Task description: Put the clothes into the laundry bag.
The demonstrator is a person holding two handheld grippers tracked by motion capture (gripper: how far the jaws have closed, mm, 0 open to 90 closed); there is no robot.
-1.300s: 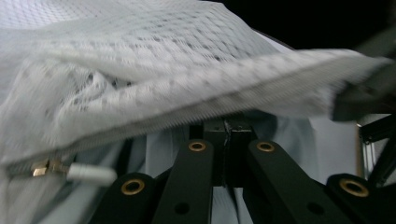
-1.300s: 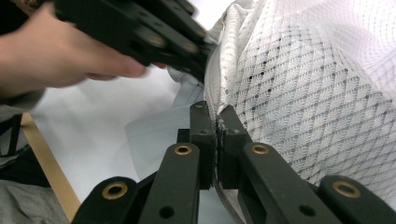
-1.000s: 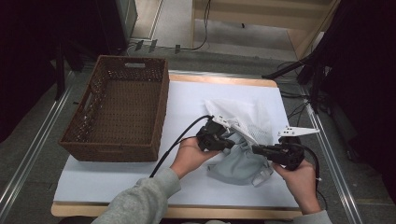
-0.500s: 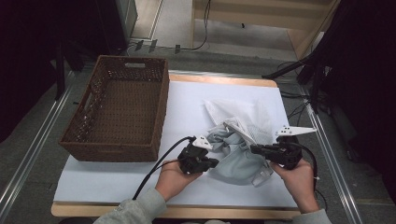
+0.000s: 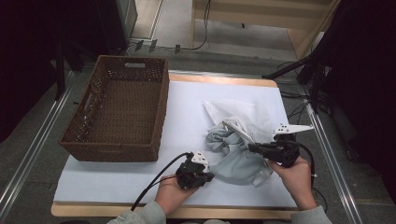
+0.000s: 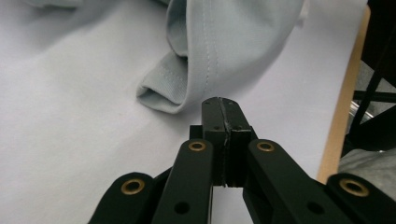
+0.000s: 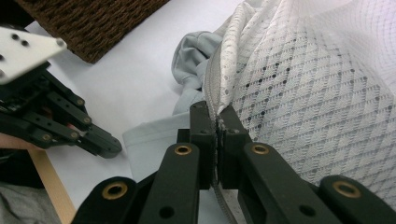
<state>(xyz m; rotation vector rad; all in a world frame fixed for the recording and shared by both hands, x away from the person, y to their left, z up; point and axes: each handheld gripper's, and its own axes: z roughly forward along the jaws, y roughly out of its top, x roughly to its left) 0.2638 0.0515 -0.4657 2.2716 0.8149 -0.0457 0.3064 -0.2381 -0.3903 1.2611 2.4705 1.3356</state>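
A pale grey-blue garment (image 5: pixel 236 165) lies crumpled on the white sheet, with a white mesh bag (image 5: pixel 243 116) partly over it. My right gripper (image 5: pixel 251 147) is shut on the mesh bag's seamed edge (image 7: pixel 219 93), which runs down between its jaws (image 7: pixel 217 116). My left gripper (image 5: pixel 211 176) sits low near the table's front edge, just left of the garment. Its jaws (image 6: pixel 224 105) are shut with nothing between them, and a folded hem of the garment (image 6: pixel 182 79) lies just beyond the tips. In the right gripper view the left gripper (image 7: pixel 100 144) points at the garment's edge.
A brown wicker basket (image 5: pixel 116 151) stands at the left on the white sheet (image 5: pixel 187 112), and nothing shows inside it. The table's wooden front edge (image 5: pixel 233 212) runs close under both hands. Cables and dark stands crowd the floor at the right.
My left gripper has moved from the top of the cloth pile toward the front edge and down to the sheet. The right gripper and the mesh bag have stayed in place.
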